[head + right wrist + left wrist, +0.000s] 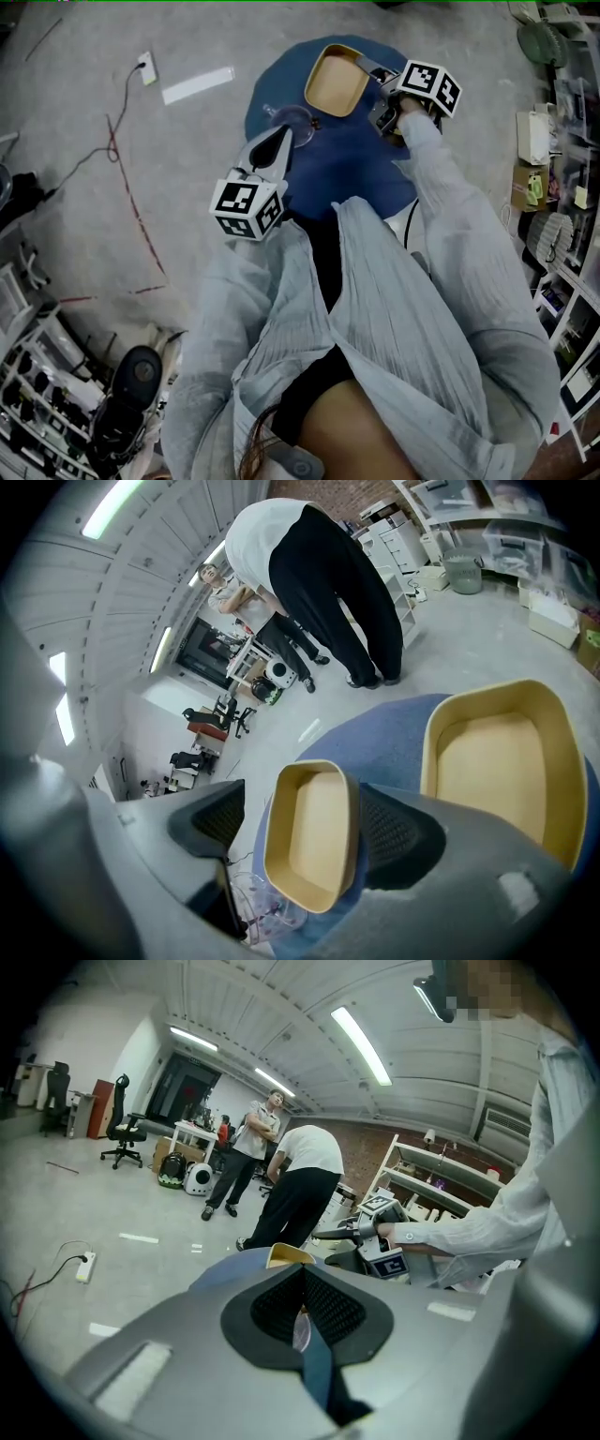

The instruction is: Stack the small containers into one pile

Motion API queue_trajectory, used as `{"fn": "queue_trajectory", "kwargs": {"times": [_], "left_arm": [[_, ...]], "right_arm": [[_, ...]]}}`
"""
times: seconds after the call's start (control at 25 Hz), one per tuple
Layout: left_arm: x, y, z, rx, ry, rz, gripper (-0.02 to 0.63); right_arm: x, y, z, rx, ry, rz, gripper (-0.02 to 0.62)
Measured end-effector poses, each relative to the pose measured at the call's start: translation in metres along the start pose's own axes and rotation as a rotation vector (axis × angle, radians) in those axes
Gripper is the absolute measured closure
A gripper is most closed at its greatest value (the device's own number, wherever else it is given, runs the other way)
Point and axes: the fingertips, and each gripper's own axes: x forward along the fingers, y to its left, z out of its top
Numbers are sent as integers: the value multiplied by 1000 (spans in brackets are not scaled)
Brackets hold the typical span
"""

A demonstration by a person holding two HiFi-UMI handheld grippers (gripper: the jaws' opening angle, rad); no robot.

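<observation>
Table (347, 159): a round blue surface, seen from above in front of the person; the containers are found on or over it.
Large tan container (336, 80): set open side up at the far part of the table, lying outside the right tongs and just beside one jaw.
Small tan container (314, 832): seen only in the right gripper view, turned on its edge between the jaws, with its hollow facing one pad and its base laid against the other.
Right tongs (302, 789): held apart around the small tan container; a strip of floor is seen between its rim and the nearer pad, so no clamping is shown.
Clear container (289, 120): placed near the table's left edge, close to the large tan container's near corner.
Left tongs (302, 1279): closed together, with a thin clear wall pinched between the pads; the tips are seen at the clear container in the head view.
Floor (187, 187): grey, with a power strip (147, 67) and its cable lying on it.
</observation>
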Motion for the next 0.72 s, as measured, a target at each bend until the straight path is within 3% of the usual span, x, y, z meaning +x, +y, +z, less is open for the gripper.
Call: {"fn": "queue_trajectory", "kwargs": {"times": [0.56,0.72], "left_arm": [[-7,8,-4,-25,-3,20,595],[-8,10,-6,-27,-4,16,595]], "right_arm": [[31,-12,-29,42,108,-96,216],[37,-13,-36,44,132,-103,251]]}}
